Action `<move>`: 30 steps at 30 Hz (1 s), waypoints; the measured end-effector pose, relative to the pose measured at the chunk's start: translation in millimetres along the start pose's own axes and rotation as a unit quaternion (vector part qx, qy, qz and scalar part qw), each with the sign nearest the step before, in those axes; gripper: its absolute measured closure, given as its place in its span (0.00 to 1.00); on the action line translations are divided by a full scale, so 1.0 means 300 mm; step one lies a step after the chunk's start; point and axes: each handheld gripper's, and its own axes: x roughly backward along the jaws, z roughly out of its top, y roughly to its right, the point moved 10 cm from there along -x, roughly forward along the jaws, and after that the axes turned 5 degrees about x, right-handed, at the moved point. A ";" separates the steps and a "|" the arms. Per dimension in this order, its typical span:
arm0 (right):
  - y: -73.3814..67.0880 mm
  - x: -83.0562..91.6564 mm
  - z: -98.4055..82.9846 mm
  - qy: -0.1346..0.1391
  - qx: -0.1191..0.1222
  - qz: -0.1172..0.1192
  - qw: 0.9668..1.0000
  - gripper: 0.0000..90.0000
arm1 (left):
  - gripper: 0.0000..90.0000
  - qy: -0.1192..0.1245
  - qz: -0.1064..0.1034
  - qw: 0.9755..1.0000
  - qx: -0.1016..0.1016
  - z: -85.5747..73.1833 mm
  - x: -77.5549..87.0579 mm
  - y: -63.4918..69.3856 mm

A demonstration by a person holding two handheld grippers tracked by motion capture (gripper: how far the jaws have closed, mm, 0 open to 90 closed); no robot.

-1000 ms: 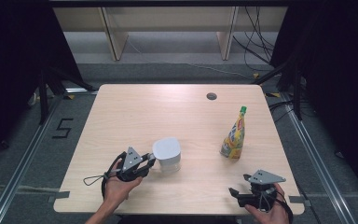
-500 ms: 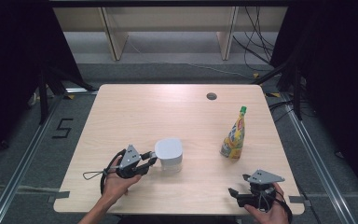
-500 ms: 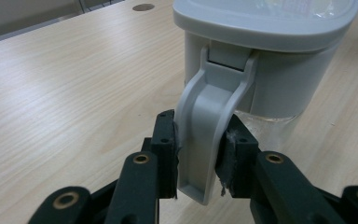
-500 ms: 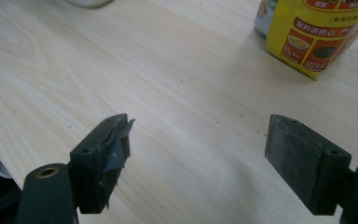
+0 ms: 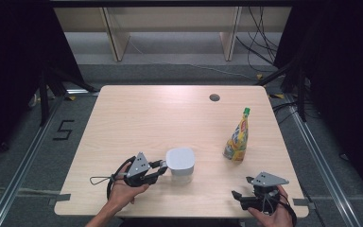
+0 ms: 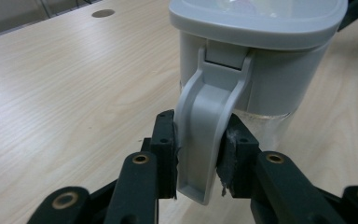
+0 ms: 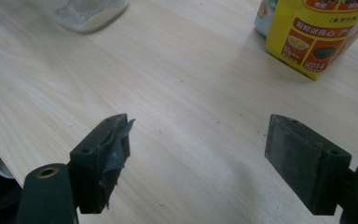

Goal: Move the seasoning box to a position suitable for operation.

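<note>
A: Why does the left gripper [image 6: 199, 161] clamp the jug [image 5: 180, 164] by its handle [image 6: 205, 135]?

B: The handle is the narrow part its jaws can span (the body is too wide). The jug stands near the table's [image 5: 160, 118] front edge, left of centre.

A: And the right gripper [image 7: 200, 158]?

B: Jaws wide, holding nothing, resting at the front right. The bottle [image 5: 237, 137] stands beyond it, within reach.

Black tongs [image 6: 200, 158] with brass-coloured screws, worn pads [image 7: 114, 140], grey three-cornered plates.
</note>
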 end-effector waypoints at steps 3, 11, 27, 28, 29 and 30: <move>0.000 0.001 0.000 0.001 0.000 0.000 1.000 0.26 | 0.77 -0.004 -0.013 1.000 -0.001 -0.006 0.004 0.030; 0.001 0.001 0.000 0.001 0.002 0.000 1.000 0.26 | 0.77 -0.006 -0.032 0.999 -0.013 -0.014 0.022 0.064; -0.001 -0.001 0.000 -0.001 -0.001 0.001 1.000 0.26 | 0.76 -0.015 -0.037 0.999 -0.006 -0.019 0.025 0.068; -0.001 -0.001 -0.001 -0.001 -0.001 0.001 1.000 0.26 | 0.75 -0.015 -0.036 0.999 -0.003 -0.019 0.024 0.068; -0.001 -0.001 -0.001 -0.001 -0.001 0.001 1.000 0.26 | 0.74 -0.009 -0.038 0.999 0.009 -0.017 0.020 0.072; 0.000 0.000 0.000 0.001 0.000 0.002 1.000 0.26 | 0.68 -0.011 -0.039 0.999 -0.002 -0.016 0.022 0.066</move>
